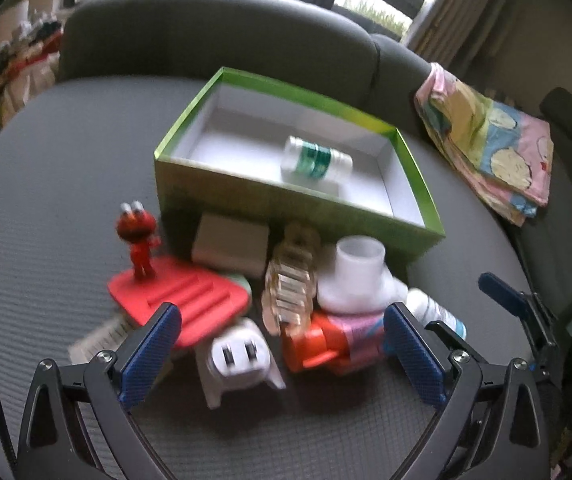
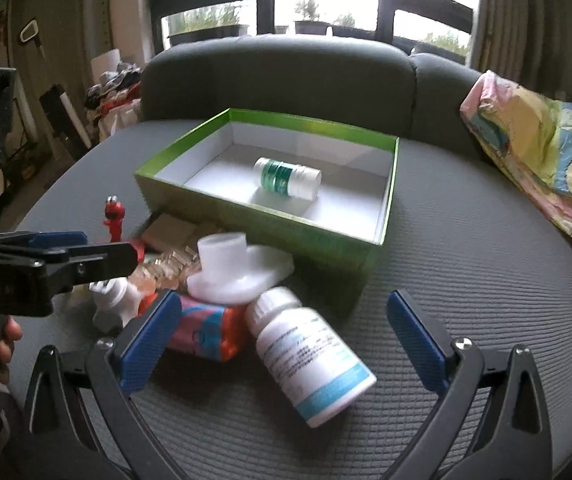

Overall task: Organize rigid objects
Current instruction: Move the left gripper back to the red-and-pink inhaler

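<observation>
Both grippers have their fingers spread wide and hold nothing. The left gripper (image 1: pixel 281 354) hovers above a pile of small objects on the grey sofa seat (image 1: pixel 45 208); its blue pads flank the pile without touching any item, as far as the blurred left wrist view shows. Between and just ahead of its fingers lie a white plug adapter (image 1: pixel 237 354) and an orange block with a pink label (image 1: pixel 334 342). Beyond these are a red tray (image 1: pixel 181 300) bearing an upright red figurine (image 1: pixel 137 240), an amber ribbed object (image 1: pixel 292 284), a white plastic fitting (image 1: pixel 356 276), and a beige box (image 1: pixel 231 244). The right gripper (image 2: pixel 281 340) also has its fingers fully apart. A white pill bottle with a blue-banded label (image 2: pixel 310 356) lies on its side between them, nearer the left finger and apart from the right one; whether it contacts the left pad cannot be determined. The green box (image 2: pixel 269 216), open at the top with a white interior, stands on the seat directly behind the pile. A white bottle with a green label (image 2: pixel 288 178) lies on its side inside it, near the middle of the floor. A folded patterned cloth (image 2: pixel 546 160) rests on the seat to the right, well apart from the box.
</observation>
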Tool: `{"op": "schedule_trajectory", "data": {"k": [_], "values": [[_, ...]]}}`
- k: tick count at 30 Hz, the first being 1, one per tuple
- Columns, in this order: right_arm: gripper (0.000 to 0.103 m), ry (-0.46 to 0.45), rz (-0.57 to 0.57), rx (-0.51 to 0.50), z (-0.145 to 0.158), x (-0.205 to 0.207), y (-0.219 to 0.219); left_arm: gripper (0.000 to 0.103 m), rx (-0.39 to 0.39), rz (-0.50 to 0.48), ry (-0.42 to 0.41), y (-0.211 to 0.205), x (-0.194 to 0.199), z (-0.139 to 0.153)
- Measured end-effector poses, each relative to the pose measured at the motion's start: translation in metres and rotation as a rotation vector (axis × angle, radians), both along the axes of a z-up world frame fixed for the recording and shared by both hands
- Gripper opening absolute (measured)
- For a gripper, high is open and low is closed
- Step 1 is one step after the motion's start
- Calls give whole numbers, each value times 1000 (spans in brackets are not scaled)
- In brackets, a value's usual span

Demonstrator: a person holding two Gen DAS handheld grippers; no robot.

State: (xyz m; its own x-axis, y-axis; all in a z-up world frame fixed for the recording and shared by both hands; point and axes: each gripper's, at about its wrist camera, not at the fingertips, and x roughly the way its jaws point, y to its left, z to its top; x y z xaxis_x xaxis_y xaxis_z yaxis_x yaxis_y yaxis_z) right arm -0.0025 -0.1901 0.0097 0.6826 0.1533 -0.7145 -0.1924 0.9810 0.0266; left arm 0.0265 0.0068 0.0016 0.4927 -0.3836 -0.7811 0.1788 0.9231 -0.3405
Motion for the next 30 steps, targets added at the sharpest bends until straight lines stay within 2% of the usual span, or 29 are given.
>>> {"op": "schedule_trajectory", "data": {"k": [4, 8, 13, 17, 20, 25, 30], "values": [[102, 46, 61, 52, -6, -3, -3, 101, -36, -15, 7, 3, -3, 0], [100, 69, 164, 118, -3, -9, 6, 101, -165, -57, 15, 11, -5, 8], [97, 79, 244, 117, -5, -15, 19, 101, -207, -117, 8, 7, -11, 17], [94, 128, 269, 132, -17, -13, 23, 101, -272, -182, 56, -2, -14, 11], [94, 152, 275, 167, -23, -9, 23, 101, -330, -187, 104, -3, -9, 1], [92, 162, 284, 213, -29, -9, 23, 101, -367, -162, 140, -5, 0, -9], [85, 167, 286, 220, -33, -5, 25, 101, -353, -166, 157, -13, 2, -17]]}}
